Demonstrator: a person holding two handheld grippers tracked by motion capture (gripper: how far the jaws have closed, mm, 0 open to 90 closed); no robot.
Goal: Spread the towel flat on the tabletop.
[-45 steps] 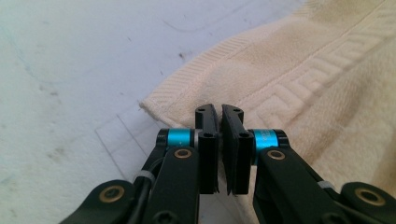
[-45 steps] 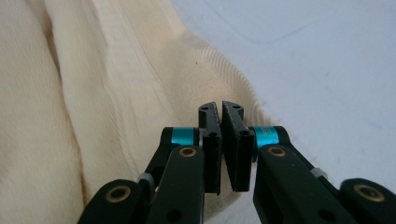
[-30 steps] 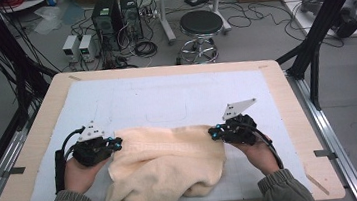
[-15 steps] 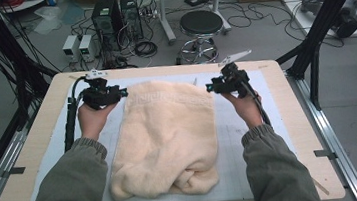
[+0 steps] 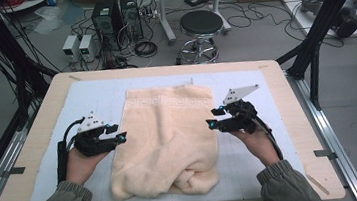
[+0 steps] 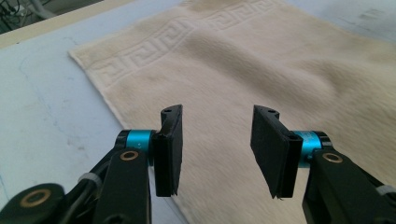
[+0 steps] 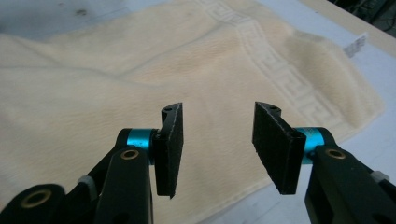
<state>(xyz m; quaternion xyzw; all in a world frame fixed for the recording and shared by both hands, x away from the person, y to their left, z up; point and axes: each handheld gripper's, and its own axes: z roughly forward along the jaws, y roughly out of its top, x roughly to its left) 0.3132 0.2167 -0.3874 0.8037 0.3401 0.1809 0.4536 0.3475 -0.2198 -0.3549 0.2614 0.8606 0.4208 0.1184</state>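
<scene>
Near hem of towel [image 5: 168, 142] bunched, below both tools. Left tool [image 5: 117, 132] and right tool [image 5: 213, 118] flank its side edges, jaws just opened, nothing between, likely released after spreading. Beyond them, patterned far hem flat; bare counter [image 5: 275, 85] outside each tool.

In the left gripper view the towel [image 6: 261, 60] is cut off by the top, right and bottom edges, so its near, bunched end is not seen. In the right gripper view the towel [image 7: 140, 70] is cut off at the left edge. Both forearms are cut off by the bottom edge of the high view. What lies inside the towel's folded near end [image 5: 184, 178] is hidden.
</scene>
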